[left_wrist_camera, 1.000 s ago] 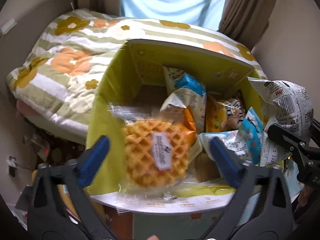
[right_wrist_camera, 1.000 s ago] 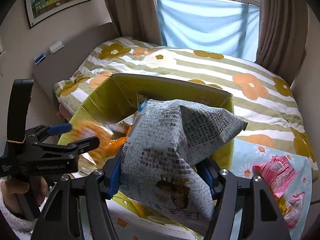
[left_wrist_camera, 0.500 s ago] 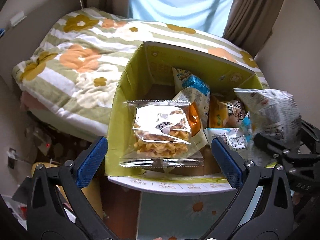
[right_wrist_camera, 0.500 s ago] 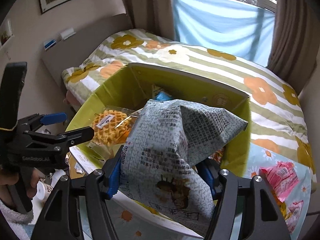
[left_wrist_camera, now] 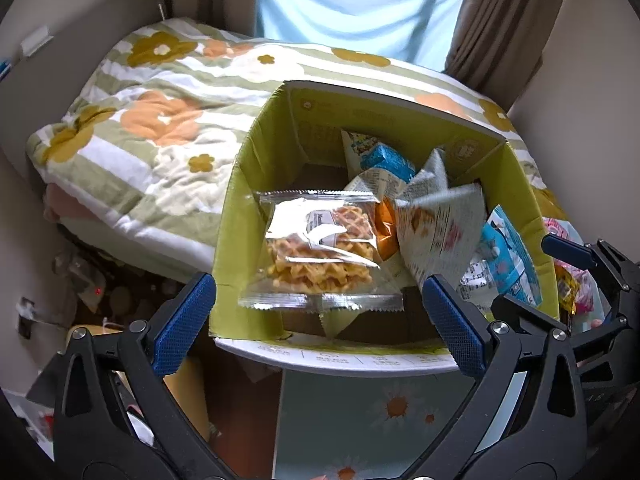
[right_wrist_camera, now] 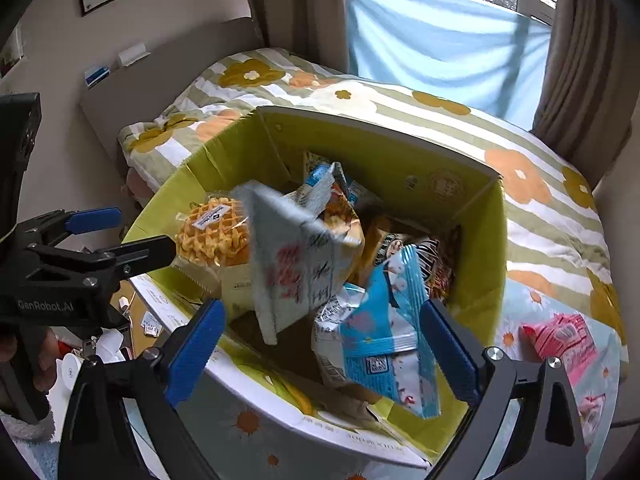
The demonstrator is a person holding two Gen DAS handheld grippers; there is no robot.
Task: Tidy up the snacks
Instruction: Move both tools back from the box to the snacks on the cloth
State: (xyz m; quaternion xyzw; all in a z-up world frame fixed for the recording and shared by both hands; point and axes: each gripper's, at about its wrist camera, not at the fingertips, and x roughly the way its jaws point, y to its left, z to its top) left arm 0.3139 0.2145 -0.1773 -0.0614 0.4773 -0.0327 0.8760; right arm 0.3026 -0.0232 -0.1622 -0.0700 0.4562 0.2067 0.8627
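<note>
Snacks fill the yellow-green cardboard box [right_wrist_camera: 472, 200] that stands on the flower-print desk [right_wrist_camera: 516, 312] beside the bed [left_wrist_camera: 132, 120]. A clear waffle packet [left_wrist_camera: 320, 248] leans against the box's near-left wall, a grey printed bag [right_wrist_camera: 292, 264] looks blurred among the other packets, probably loose and tumbling, and a blue-and-white bag [right_wrist_camera: 384, 336] lies near the front wall. Pink wrapped snacks [right_wrist_camera: 560, 340] lie outside the box on the desk, to its right.

All of these look light and crinkly. The film is likely slippery, and the waffles probably crack under a hard squeeze, so a crimped end seam or a flat corner seems the safest place to pinch. The air-puffed bags would likely give and slide if taken at the belly.

The left gripper [left_wrist_camera: 316, 312] sits just before the box's front edge with its blue pads spread wide and nothing between them. The right gripper [right_wrist_camera: 320, 340] hangs over the front right part of the box, angled down into it, jaws likewise wide apart and empty. The pink snacks seem to be what remains to gather.
</note>
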